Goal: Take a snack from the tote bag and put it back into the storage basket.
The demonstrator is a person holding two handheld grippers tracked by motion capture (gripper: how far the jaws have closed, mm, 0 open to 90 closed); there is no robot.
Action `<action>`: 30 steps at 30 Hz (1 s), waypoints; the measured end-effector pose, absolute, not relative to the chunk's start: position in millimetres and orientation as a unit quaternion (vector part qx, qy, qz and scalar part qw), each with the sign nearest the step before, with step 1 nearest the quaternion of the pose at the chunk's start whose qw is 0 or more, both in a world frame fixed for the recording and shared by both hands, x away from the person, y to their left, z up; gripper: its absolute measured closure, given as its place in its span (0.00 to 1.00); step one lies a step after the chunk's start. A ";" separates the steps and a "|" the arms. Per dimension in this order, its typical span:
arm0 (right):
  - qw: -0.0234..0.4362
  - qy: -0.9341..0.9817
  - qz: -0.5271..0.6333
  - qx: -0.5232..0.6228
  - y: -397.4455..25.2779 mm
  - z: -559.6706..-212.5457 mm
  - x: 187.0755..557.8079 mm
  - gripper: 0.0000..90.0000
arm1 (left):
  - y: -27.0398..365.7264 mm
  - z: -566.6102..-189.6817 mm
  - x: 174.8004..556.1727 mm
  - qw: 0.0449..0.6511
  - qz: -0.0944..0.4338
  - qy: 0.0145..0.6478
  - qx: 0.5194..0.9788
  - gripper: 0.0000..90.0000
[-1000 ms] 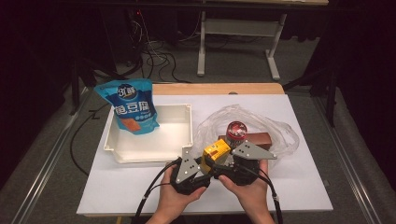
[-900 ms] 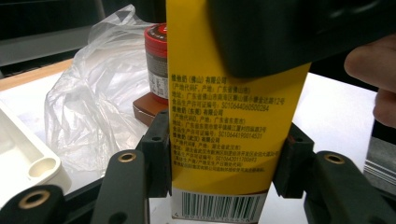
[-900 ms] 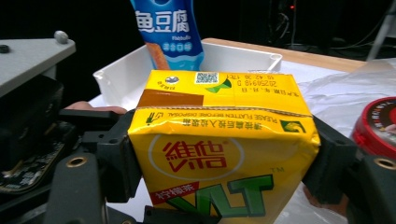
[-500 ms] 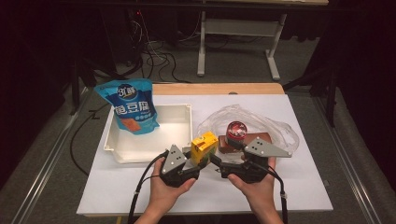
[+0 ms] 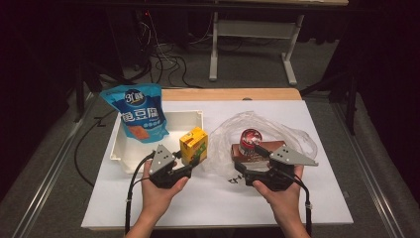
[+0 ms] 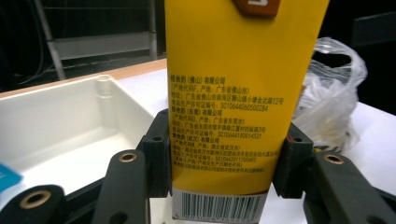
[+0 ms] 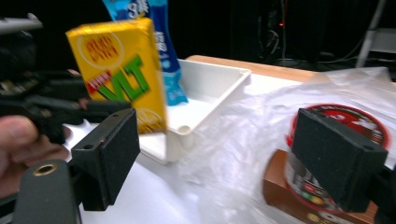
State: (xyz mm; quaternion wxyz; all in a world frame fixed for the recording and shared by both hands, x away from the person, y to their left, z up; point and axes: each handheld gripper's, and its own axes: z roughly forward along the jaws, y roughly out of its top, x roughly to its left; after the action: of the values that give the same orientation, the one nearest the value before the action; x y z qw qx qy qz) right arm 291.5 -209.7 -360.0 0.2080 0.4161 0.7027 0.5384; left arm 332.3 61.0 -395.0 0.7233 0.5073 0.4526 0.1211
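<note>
Step in hand, by the look of it: moving yellow drink carton (image 5: 193,145) from plastic bag (image 5: 277,133) toward white tray (image 5: 130,150). Left hand-held gripper (image 5: 190,163) clamped on carton's lower part, w/ pads (image 6: 158,158) pressed on both narrow sides, barcode end down in left gripper view. Carton upright, lifted off surface (image 5: 208,198), just beside tray's right wall, between tray and bag. Right hand-held gripper (image 5: 239,171) w/ jaws wide apart, holding nothing, sitting at bag's near edge on the side away from tray; red-lidded can (image 5: 249,139) and brown box (image 5: 257,151) lying in the bag beyond it. Blue snack pouch (image 5: 139,115) leaning over tray's far left corner, taking up part of the tray.

Next move, as a judgement: carry carton over tray's right wall, lower onto bare tray floor clear of pouch, keep it upright, then release. Prob. needs enough lift to clear the rim. Right one well placed to close on can or box after.
</note>
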 end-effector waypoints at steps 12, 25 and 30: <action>0.228 0.710 0.503 0.437 -251.3 -381.5 282.2 0.20 | 86.1 -396.2 353.0 0.719 0.138 0.475 0.488 0.56; 0.232 0.705 0.487 0.461 -276.3 -400.0 273.6 0.20 | 93.7 -415.2 384.8 0.708 0.157 0.499 0.474 0.56; 0.231 0.703 0.486 0.466 -278.1 -403.7 274.1 0.21 | 86.0 -428.7 402.9 0.696 0.157 0.520 0.470 0.56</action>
State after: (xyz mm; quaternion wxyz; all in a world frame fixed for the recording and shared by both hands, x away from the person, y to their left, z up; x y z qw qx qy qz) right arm 274.1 -278.1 -403.7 0.2309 0.4656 0.7028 0.4858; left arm 402.9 86.0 -428.7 0.6957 0.4700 0.5202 0.1566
